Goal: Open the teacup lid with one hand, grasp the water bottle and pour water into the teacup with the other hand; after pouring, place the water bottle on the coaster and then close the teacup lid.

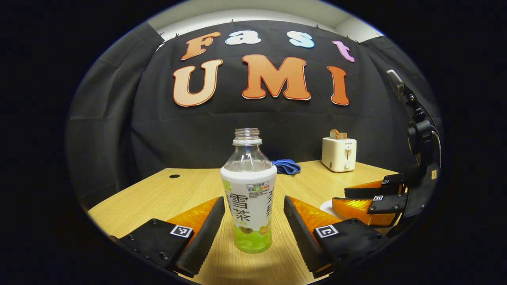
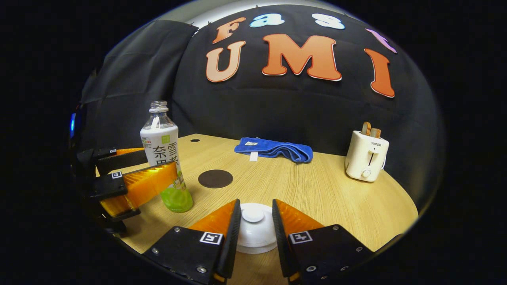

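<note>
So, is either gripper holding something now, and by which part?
Nothing is held yet. Left gripper jaws stand open beside the water bottle body; right gripper jaws flank the teacup lid knob, with gaps.

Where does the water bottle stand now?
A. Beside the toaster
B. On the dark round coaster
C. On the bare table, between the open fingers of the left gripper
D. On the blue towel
C: the water bottle stands upright on the table between the left gripper's spread fingers, apart from the coaster.
</note>
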A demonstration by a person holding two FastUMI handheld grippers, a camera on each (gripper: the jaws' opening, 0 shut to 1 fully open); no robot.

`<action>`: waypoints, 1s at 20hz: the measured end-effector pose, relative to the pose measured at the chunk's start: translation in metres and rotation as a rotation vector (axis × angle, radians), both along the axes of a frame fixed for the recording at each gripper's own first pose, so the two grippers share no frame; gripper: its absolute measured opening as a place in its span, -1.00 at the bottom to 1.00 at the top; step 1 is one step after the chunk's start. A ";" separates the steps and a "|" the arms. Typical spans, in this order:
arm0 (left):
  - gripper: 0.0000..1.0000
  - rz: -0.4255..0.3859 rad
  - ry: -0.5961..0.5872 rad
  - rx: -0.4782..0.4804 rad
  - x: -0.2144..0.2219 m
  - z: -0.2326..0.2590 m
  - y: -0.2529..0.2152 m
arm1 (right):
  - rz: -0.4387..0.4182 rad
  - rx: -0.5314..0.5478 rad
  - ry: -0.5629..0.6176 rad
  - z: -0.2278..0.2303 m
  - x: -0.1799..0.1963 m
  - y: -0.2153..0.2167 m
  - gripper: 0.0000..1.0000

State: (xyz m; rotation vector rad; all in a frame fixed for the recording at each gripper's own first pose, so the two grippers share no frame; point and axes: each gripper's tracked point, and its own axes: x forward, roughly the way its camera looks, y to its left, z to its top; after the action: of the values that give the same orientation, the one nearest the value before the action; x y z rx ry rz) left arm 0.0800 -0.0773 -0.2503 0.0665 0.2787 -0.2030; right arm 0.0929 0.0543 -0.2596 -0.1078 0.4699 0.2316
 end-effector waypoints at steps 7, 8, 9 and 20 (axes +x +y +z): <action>0.92 -0.011 0.019 0.018 0.001 -0.010 -0.004 | 0.021 -0.041 -0.012 0.000 0.001 0.001 -0.51; 0.93 -0.008 0.031 0.019 0.003 -0.014 -0.003 | 0.026 -0.022 -0.015 0.002 0.000 0.002 -0.53; 0.93 -0.003 0.040 0.017 0.003 -0.017 -0.003 | 0.027 0.001 -0.022 0.006 -0.001 0.004 -0.54; 0.52 0.038 0.052 0.012 0.016 -0.030 0.004 | -0.012 0.082 -0.078 0.034 -0.006 -0.015 -0.54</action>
State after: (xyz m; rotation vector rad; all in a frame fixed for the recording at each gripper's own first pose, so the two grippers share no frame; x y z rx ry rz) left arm 0.0964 -0.0738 -0.2805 0.0681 0.3327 -0.1651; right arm 0.0865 0.0390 -0.2252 -0.0340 0.3834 0.2341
